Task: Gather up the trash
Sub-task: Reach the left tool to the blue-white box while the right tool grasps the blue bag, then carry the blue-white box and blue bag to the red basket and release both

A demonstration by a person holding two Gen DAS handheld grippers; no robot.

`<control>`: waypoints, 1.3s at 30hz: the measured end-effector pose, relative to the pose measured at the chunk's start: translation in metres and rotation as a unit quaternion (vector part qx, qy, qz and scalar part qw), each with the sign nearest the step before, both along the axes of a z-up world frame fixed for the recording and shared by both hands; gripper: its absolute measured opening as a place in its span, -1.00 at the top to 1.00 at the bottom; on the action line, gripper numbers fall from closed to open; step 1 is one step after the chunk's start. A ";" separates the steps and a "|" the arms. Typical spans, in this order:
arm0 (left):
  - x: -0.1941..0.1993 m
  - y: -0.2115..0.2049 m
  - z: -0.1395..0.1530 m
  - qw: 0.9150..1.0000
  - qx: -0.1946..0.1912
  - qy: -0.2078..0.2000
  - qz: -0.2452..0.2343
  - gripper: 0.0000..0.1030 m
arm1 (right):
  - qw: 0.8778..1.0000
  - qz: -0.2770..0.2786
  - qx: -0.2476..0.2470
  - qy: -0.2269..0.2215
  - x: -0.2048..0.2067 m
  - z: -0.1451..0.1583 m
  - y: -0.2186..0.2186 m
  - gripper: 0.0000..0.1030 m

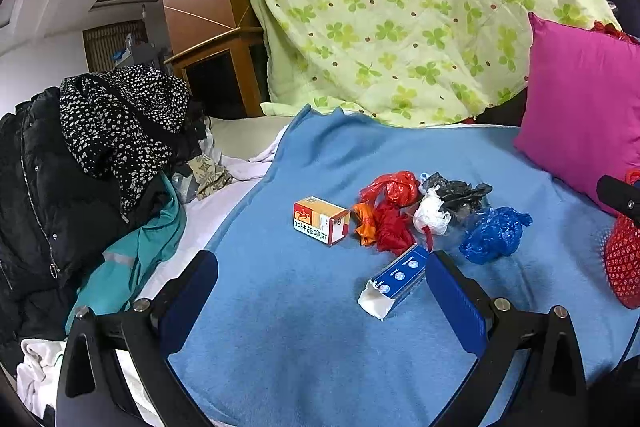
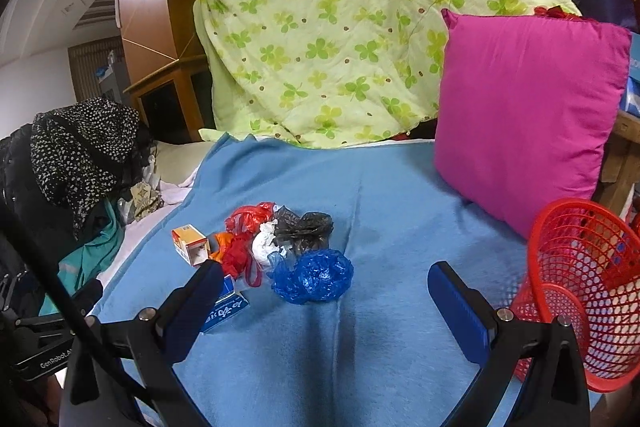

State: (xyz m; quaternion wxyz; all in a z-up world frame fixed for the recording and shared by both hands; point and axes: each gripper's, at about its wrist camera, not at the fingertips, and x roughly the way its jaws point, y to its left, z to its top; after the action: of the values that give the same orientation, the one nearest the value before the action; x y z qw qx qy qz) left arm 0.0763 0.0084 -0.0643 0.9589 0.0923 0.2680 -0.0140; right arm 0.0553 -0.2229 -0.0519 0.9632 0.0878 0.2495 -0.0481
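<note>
Trash lies in a heap on the blue blanket (image 1: 304, 327): an orange and white carton (image 1: 321, 220), a torn blue and white box (image 1: 394, 281), red bags (image 1: 390, 211), a white wad (image 1: 430, 215), a black bag (image 1: 456, 193) and a crumpled blue bag (image 1: 494, 235). My left gripper (image 1: 322, 271) hovers open just before the heap, nothing between its fingers. My right gripper (image 2: 326, 285) is open too, the blue bag (image 2: 314, 275) lying beyond its tips. A red mesh basket (image 2: 580, 291) leans at the right, close to the right finger.
A magenta pillow (image 2: 528, 123) stands at the back right, a green clover quilt (image 2: 340, 27) behind it. Dark clothes (image 1: 80, 163) pile up on the left of the bed. Part of the other gripper (image 2: 36, 343) shows at the lower left in the right wrist view.
</note>
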 end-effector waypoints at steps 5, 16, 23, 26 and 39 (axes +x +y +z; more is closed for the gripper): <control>0.011 -0.001 -0.010 1.000 -0.002 0.009 -0.002 -1.00 | 0.999 0.009 0.014 0.041 0.012 -0.014 -0.002 -1.00; 0.047 0.005 -0.059 0.995 -0.051 0.039 -0.073 -1.00 | 0.993 0.046 0.087 0.063 0.051 -0.061 -0.023 -1.00; 0.068 -0.008 -0.076 0.988 -0.059 0.064 -0.127 -1.00 | 0.985 0.060 0.128 0.102 0.091 -0.086 -0.028 -0.94; 0.083 -0.013 -0.082 0.985 -0.060 0.080 -0.139 -1.00 | 0.976 0.059 0.172 0.121 0.113 -0.097 -0.032 -0.75; 0.114 -0.015 -0.119 0.965 -0.081 0.182 -0.171 -0.76 | 0.943 0.050 0.268 0.190 0.154 -0.147 -0.035 0.32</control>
State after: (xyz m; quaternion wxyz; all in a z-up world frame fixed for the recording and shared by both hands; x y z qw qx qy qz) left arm 0.1903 -0.0063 -0.1838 0.8815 0.0548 0.4164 -0.2160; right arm 0.2097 -0.2584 -0.1985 0.8402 0.3192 0.4353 0.0525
